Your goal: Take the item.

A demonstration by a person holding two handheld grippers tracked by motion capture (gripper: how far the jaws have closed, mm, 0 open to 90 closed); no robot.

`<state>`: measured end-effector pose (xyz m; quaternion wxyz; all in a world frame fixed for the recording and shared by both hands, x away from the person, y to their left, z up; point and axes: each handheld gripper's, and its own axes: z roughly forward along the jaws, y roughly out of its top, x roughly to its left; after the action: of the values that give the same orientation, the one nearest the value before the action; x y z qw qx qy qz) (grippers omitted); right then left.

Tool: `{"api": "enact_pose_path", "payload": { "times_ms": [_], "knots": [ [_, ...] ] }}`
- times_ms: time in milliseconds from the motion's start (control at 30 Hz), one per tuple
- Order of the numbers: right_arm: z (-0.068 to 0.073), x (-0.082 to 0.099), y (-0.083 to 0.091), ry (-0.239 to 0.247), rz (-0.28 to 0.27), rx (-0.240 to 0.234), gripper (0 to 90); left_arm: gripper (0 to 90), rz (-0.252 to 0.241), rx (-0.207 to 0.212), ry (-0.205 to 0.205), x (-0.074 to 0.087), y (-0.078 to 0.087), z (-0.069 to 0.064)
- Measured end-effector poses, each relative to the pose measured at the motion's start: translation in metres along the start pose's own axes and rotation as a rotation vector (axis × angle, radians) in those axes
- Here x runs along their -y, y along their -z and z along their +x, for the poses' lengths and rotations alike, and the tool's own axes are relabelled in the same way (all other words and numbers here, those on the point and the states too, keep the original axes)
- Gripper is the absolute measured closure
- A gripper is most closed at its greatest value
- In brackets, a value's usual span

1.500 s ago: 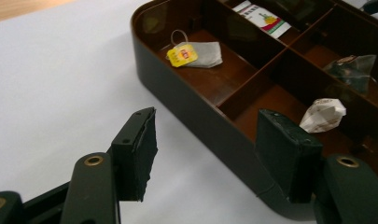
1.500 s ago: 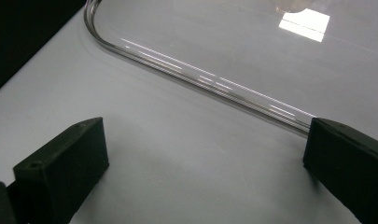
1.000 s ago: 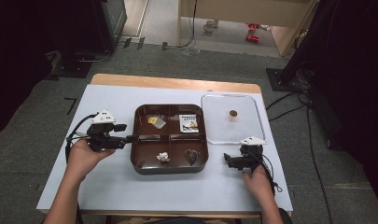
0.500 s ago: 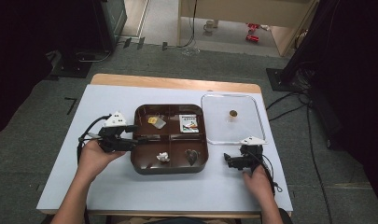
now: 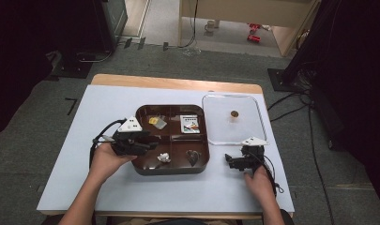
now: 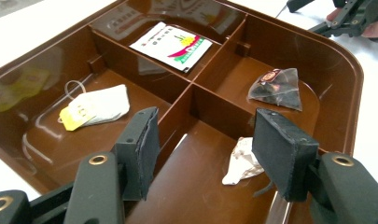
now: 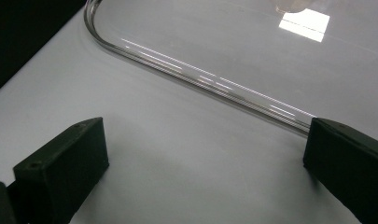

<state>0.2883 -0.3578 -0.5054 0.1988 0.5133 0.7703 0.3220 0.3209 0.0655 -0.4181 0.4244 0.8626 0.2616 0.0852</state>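
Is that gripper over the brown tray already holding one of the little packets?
No. The left gripper hangs open over the brown tray, and the crumpled white packet lies on the tray floor between its jaws, ungripped.

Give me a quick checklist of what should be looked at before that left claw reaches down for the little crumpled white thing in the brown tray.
1. Left gripper jaws open wide enough: ok, spread apart with nothing between them.
2. Crumpled white packet lying free in its compartment of the brown four-compartment plastic tray: ok, alone there, close to the right-hand jaw.
3. Jaws lined up on the packet: not ok, it lies off-centre toward one jaw.
4. Centre divider clear of the jaws: cannot tell, the other jaw is near it.
5. Right gripper out of the way: ok, open on the white table cover beside the clear plastic lid.
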Motion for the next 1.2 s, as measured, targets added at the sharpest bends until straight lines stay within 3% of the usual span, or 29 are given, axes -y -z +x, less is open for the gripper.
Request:
{"api": "enact_pose_path", "payload": {
  "times_ms": [200,567,867,1200],
  "knots": [
    [0.0,0.0,0.0,0.0,0.0,0.0,0.0,43.5,0.024,0.035,-0.015,-0.002,-0.01,-0.006],
    [0.0,0.0,0.0,0.0,0.0,0.0,0.0,46.3,0.114,0.075,-0.092,0.001,-0.031,-0.022],
    [0.0,0.0,0.0,0.0,0.0,0.0,0.0,49.0,0.165,0.091,-0.123,0.003,-0.04,-0.026],
    [0.0,0.0,0.0,0.0,0.0,0.0,0.0,62.5,0.219,0.103,-0.139,0.006,-0.047,-0.028]
  ]
}}
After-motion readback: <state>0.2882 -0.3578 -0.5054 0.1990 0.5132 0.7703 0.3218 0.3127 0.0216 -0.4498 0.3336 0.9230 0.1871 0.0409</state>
